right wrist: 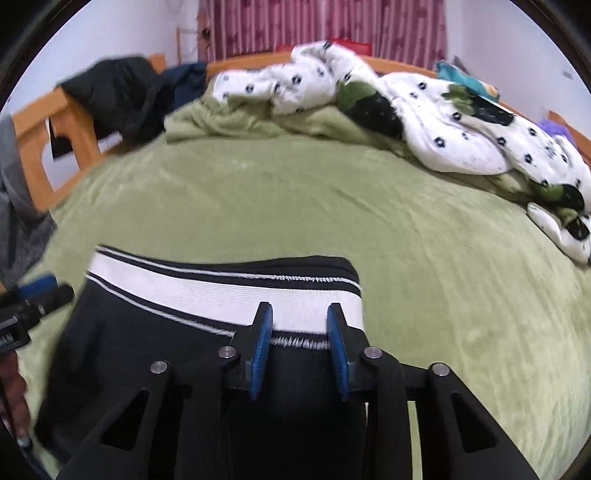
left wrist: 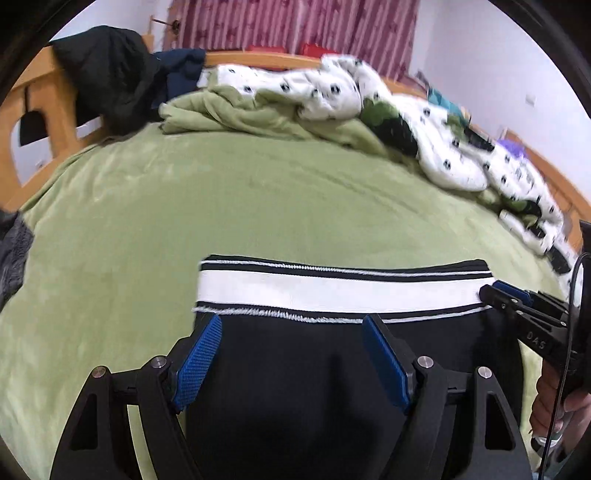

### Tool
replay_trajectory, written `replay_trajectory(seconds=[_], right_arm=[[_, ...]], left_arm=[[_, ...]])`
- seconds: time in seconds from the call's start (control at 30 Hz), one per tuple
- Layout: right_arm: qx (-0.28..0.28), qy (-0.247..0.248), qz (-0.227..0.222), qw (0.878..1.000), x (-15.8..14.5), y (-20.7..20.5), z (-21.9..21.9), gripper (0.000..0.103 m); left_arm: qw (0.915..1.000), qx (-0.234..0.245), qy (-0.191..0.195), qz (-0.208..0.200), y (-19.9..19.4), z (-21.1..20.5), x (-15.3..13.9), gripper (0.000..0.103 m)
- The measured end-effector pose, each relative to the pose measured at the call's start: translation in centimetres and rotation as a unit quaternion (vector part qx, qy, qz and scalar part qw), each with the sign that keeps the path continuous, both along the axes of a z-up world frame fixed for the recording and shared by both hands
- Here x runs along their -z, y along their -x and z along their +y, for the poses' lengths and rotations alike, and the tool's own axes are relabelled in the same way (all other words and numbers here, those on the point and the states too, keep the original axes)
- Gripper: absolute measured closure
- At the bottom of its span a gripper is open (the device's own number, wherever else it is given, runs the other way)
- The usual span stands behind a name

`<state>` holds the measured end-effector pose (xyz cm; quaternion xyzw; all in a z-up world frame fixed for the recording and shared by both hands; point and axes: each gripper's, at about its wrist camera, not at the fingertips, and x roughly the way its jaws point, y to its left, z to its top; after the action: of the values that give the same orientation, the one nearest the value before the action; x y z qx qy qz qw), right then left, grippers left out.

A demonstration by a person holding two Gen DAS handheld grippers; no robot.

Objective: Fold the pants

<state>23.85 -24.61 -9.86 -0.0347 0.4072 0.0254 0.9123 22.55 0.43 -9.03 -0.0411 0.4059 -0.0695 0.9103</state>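
1. A green blanket [left wrist: 184,206] covers the bed and serves as the landmark here.
2. A rumpled green fold [left wrist: 229,114] of the same fabric lies bunched at the blanket's far edge.
3. A white quilt with dark dots [right wrist: 461,122] sprawls along the blanket's far right side.
4. A black jacket [left wrist: 110,70] hangs over the wooden bed frame [left wrist: 40,107] at the blanket's far left corner.
5. A dark blue garment [right wrist: 188,85] sits just beside the jacket, on the frame rail.
6. A striped pink curtain [right wrist: 321,26] hangs behind the blanket's far edge.
7. Grey cloth [right wrist: 18,206] shows at the blanket's left border.
8. A teal item [right wrist: 461,79] and something purple [right wrist: 557,129] lie beyond the quilt, too blurred to identify.
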Motion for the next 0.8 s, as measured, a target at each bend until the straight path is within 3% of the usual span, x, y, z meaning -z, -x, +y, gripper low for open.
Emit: replay_trajectory(seconds=[0.13,0.2,0.4,0.8], right_arm=[[-0.016,0.057,-0.027,0.998,2.0,-0.7,0.9,0.08],[-0.015,0.069,-0.025,0.997,2.0,-1.1,1.4,0.08],[-0.016,0.038,-0.029,0.999,2.4,-1.3,0.4,0.08],[-0.014,0.047,-0.032,0.998,2.4,-1.0,0.8,0.08]], left_arm=[[0.9979,-0.01,-0.009,0.063,-2.9,-0.6,4.1,0.024],[0.9985,-0.005,-0.004,0.054,-2.9,-0.6,4.3,0.018],[0.9985,0.009,0.004,0.054,-2.8,-0.3,4.5,0.015],[0.9979,0.013,-0.003,0.063,-3.0,-0.2,4.7,0.008]])
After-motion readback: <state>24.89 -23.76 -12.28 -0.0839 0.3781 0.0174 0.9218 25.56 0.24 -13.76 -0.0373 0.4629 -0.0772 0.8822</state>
